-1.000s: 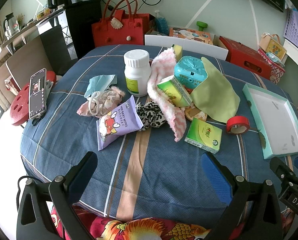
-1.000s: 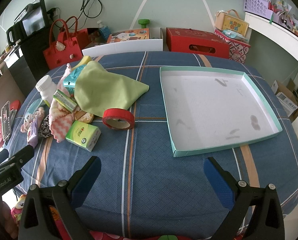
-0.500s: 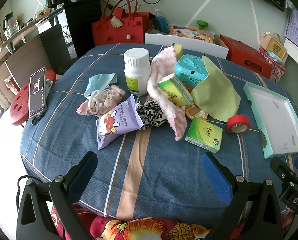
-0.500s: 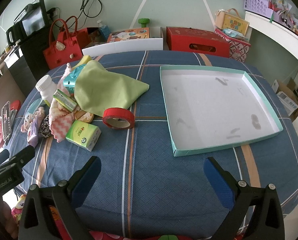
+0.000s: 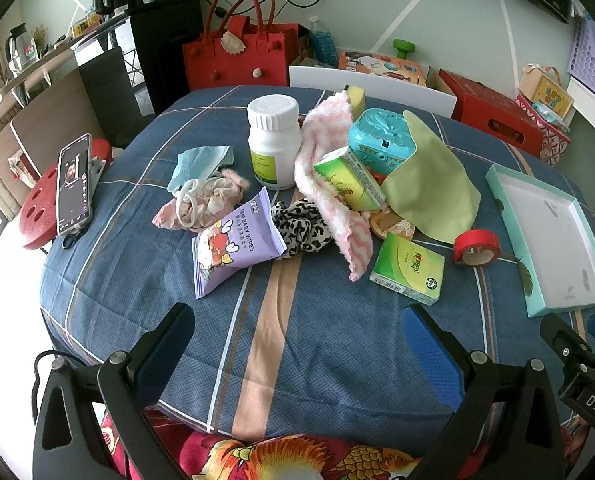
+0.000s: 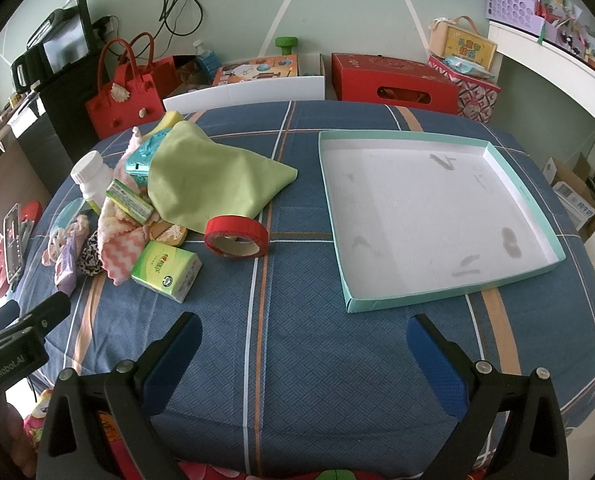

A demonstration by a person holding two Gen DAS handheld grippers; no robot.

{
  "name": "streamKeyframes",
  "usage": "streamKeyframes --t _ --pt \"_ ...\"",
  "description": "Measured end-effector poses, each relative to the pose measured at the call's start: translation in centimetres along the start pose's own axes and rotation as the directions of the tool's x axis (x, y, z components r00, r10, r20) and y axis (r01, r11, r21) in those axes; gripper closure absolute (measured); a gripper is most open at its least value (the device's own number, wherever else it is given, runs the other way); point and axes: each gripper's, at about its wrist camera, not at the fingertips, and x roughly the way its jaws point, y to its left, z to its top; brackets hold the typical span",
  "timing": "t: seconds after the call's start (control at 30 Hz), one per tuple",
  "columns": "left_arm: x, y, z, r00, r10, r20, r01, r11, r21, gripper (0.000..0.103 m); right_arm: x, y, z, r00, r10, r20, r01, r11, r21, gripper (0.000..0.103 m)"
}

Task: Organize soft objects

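Blue-checked surface: soft-object pile with green cloth at 10 o'clock, red tape roll beside it; empty tray at 1 o'clock. Left gripper and right gripper hover with fingers released.

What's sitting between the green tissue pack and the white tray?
The red tape roll lies between the green tissue pack and the white tray, shown best in the right wrist view.

White pill bottle upright on the bench, red tape roll beside a green tissue pack, teal plastic case, phone on a red stool, red felt bag behind.
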Motion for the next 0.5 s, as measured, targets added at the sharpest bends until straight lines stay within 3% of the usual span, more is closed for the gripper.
streamKeyframes --t 0.5 --pt "-0.01 0.05 0.07 1.0 -0.001 -0.001 0.001 1.0 0.001 0.0 -0.05 -0.18 0.1 1.0 0.005 -0.007 -0.005 1.0 0.006 0.0"
